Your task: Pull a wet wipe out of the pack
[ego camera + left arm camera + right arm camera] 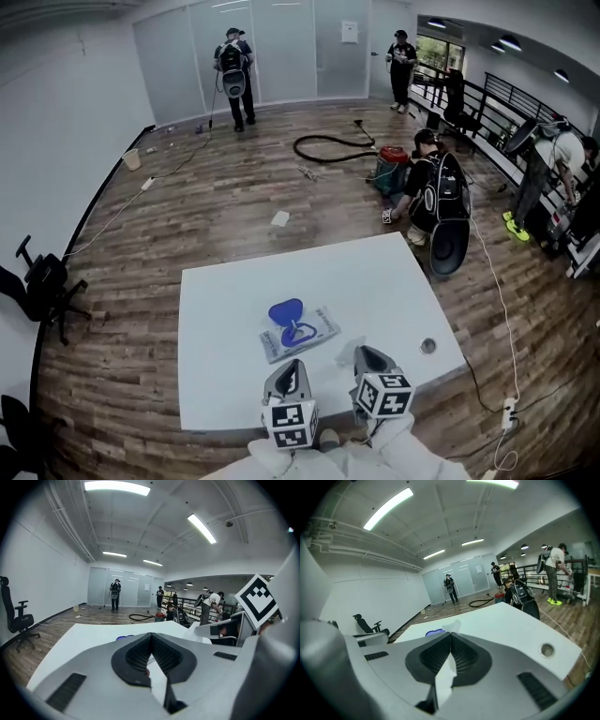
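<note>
The wet wipe pack [314,335] lies flat on the white table [234,300], its blue lid [286,311] flipped open toward the far side. My right gripper [367,352] sits to the right of the pack, near the table's front edge. It is shut on a white wet wipe [444,679], which runs between the jaws and pokes out past their tips [453,626]. My left gripper [292,366] is just in front of the pack, jaws closed together with nothing in them [151,635]. The blue lid [123,638] peeks over its jaws.
A round cable hole [428,346] is in the table near the right front corner. Beyond the table a person [433,197] crouches on the wood floor by a hose [328,145]. Others stand at the far wall. An office chair [42,281] is at left.
</note>
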{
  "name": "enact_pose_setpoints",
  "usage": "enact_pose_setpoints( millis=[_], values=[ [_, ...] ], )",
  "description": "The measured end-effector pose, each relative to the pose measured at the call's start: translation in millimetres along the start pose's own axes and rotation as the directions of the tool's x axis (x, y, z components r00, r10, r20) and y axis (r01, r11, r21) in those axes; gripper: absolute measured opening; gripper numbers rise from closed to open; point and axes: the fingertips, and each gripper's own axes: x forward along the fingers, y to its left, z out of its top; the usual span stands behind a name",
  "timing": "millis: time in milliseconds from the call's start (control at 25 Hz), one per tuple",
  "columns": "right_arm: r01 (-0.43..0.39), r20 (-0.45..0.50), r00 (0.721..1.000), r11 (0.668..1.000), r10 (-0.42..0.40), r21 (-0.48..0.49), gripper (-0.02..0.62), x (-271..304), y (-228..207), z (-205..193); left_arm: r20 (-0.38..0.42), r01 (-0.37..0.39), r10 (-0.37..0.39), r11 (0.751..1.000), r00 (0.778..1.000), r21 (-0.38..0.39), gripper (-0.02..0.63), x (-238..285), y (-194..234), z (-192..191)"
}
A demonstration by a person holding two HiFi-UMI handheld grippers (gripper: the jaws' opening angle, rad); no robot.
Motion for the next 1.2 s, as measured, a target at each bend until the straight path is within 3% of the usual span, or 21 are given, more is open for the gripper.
enact_pose_setpoints(
  millis=[1200],
  values=[
    [-0.005, 0.003, 1.000, 1.000, 0.005, 0.009, 0.011, -10, 6, -12, -0.013, 0.005, -0.005, 1.000, 1.000, 0.007, -0.003, -1, -9, 2]
  ],
)
